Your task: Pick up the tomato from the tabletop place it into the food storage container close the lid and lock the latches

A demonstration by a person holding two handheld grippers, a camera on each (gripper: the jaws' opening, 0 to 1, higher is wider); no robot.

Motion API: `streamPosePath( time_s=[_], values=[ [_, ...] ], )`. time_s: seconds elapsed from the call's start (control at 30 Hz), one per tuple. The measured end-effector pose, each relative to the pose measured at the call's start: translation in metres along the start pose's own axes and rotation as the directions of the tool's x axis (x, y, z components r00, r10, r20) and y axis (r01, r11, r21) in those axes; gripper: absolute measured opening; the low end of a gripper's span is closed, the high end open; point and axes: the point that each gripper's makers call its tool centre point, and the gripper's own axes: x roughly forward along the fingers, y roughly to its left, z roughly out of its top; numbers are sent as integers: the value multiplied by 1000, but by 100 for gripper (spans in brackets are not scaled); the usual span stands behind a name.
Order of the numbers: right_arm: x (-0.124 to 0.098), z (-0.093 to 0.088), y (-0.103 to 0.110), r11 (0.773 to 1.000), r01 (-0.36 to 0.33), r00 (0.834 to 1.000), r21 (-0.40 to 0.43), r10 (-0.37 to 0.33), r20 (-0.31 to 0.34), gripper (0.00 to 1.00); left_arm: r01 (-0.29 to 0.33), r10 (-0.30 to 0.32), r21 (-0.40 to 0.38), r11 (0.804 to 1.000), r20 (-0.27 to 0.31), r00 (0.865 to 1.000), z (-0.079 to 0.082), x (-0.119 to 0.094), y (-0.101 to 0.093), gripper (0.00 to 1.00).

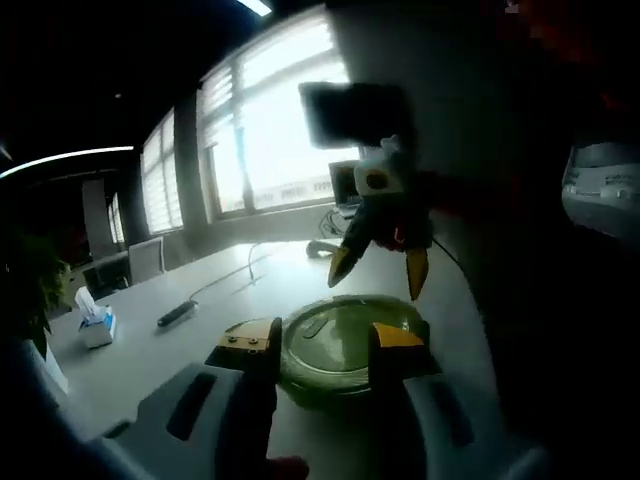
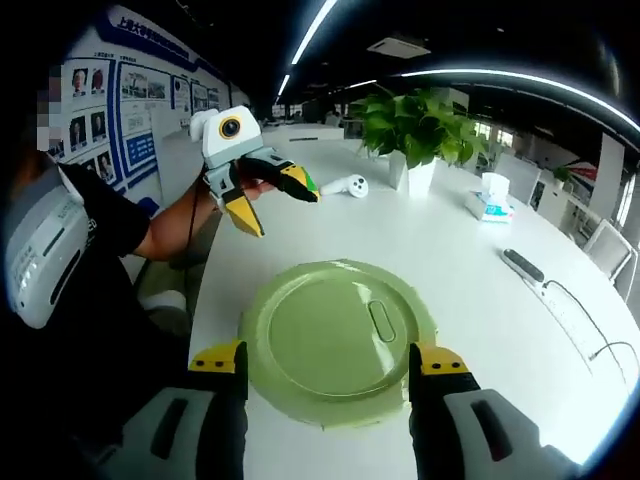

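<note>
On the white desk [image 2: 470, 270]: we see the round green food storage container [image 2: 335, 340] lying flat with its lid [image 2: 330, 330] seated on top.
Lid: it looks closed over the container body; an oval tab [image 2: 381, 320] sits on its upper face, right of centre in the right gripper view.
Tomato: we cannot see it on the desk; we judge it is already inside the container, though the opaque lid hides the inside, so we cannot confirm.
Latches: too small and dim to read at the rim; we cannot tell whether any is locked.
Left hand-held gripper [image 1: 322, 345]: jaws apart, nothing between them, raised above the desk on the person's side of the container; it also shows in the right gripper view [image 2: 282, 198], held in a hand [image 2: 250, 185].
Right hand-held gripper [image 2: 330, 358]: jaws apart, empty, yellow tips either side of the container's near edge; we cannot tell if they touch it. It shows in the left gripper view too [image 1: 380, 268], hanging above the far side of the lid.
Done, by our judgement: tomato picked and placed, lid set on.
Left, by our judgement: pressing the lid home if needed and locking the latches around the rim.
Other items: potted plant [image 2: 420, 130], tissue box [image 2: 495, 200], black remote [image 2: 522, 264], white controller [image 2: 345, 185], all well apart from the container.
</note>
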Motion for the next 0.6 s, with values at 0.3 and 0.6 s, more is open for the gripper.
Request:
streamPosePath(
  time_s=[0.3, 0.6],
  values=[
    [-36, 0, -4, 997, 73, 986, 8, -73, 147, 43, -34, 34, -27, 999, 20, 999, 4, 8, -12, 32],
    [-71, -8, -14, 983, 176, 950, 41, -181, 255, 43, -163, 163, -61, 985, 3, 987, 8, 4, 2, 32]
  ],
)
